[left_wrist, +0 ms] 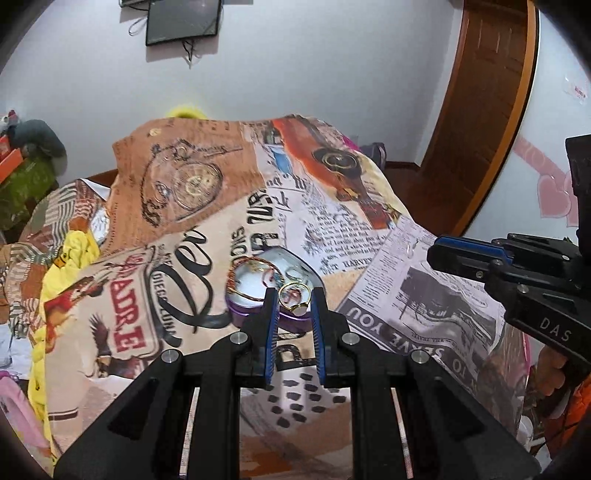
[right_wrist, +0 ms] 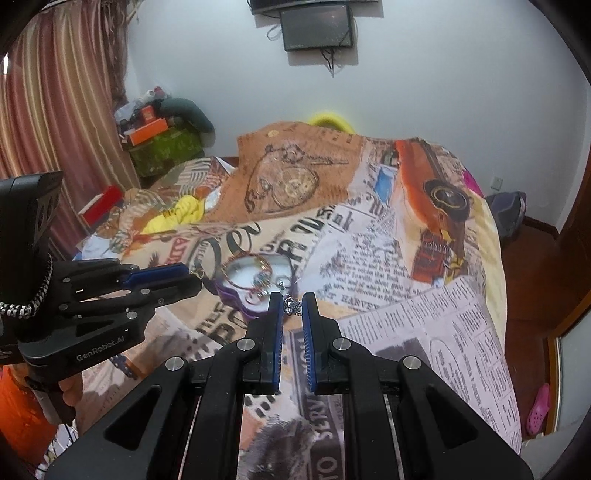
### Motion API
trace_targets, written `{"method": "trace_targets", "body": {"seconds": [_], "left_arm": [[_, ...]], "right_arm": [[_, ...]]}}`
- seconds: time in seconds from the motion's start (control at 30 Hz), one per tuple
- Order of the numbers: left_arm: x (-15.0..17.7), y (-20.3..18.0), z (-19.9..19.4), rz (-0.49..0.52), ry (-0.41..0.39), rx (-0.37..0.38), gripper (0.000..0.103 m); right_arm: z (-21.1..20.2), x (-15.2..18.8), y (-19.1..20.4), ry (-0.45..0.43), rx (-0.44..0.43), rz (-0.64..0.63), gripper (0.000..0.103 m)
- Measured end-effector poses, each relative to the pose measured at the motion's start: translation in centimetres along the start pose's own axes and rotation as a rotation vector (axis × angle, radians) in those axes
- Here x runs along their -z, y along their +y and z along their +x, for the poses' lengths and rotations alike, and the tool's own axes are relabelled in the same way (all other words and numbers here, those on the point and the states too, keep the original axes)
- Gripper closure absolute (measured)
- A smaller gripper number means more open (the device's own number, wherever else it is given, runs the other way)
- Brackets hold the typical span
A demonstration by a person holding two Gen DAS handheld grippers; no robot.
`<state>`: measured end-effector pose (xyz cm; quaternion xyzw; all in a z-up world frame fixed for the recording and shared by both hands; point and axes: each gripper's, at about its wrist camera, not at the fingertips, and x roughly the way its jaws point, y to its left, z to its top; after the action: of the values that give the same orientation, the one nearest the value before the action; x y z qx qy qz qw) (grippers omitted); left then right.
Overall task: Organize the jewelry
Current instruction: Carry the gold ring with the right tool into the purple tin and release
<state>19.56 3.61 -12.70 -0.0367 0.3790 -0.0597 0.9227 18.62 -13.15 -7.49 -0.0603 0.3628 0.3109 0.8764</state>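
**Both grippers at the purple jewelry tin on the bed**

Left gripper [left_wrist: 293, 295] points forward and slightly down, level. Jaws part-open, with a gold ring [left_wrist: 293, 297] sitting in the gap between the blue pads [left_wrist: 271, 332]. Can't tell if the pads touch the ring or if it just lies on the tin behind them. In the right wrist view the left gripper [right_wrist: 192, 275] comes in from the left edge, fingers horizontal and stacked, a small gold bit at the tips; the gap isn't readable from this angle. A bare hand [right_wrist: 72, 393] wraps the grip below, orange sleeve behind it.

Right gripper [right_wrist: 293, 306] is also aimed forward and down, jaws narrowly open. A small silver pendant piece [right_wrist: 293, 305] is seen between the tips, its thin chain running up toward the tin; contact unclear. From the left wrist view the right gripper [left_wrist: 436, 251] reaches in from the right, fingers roughly horizontal.

Just past both sets of tips: purple tin [left_wrist: 258, 310] with a shiny inside, resting on the newspaper-print bedspread [left_wrist: 406, 295]. A copper bangle [left_wrist: 251, 277] lies in it, some small blurry pieces beside it.

Further back: yellow cloth [right_wrist: 184, 210] on the bed, clutter pile with an orange box [right_wrist: 147, 134] in the corner, striped curtain [right_wrist: 55, 110], wall screen [right_wrist: 317, 27], wooden door [left_wrist: 480, 110].
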Motion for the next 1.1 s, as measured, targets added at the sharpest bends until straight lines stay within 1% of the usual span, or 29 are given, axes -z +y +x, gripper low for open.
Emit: {"method": "trace_targets", "body": {"seconds": [0.2,0.37,0.63,0.83,1.1], "left_arm": [[0.1,1.3,-0.3,-0.020,-0.017,-0.017,0.087],[0.1,2.4,0.4,-0.040,-0.009,-0.024,0.087],[0.3,3.6,2.7,-0.055,0.021,-0.025,0.087],[0.1,3.9,4.3,-0.049,0.044,-0.016,0.087],[-0.6,4.2,6.4,-0.028,0.062,-0.017,0.087]], "right_arm": [[0.6,-0.7,1.0,-0.016,-0.023,-0.005,0.094],[1.7,-1.0,1.4,-0.010,-0.043,0.002,0.094],[5.1,-0.7,2.1,0.056,-0.060,-0.015,0.094],[7.4,-0.6,2.1,0.103,-0.079,-0.011,0.094],[9.6,-1.2,1.8,0.132,-0.072,-0.020,0.094]]}}
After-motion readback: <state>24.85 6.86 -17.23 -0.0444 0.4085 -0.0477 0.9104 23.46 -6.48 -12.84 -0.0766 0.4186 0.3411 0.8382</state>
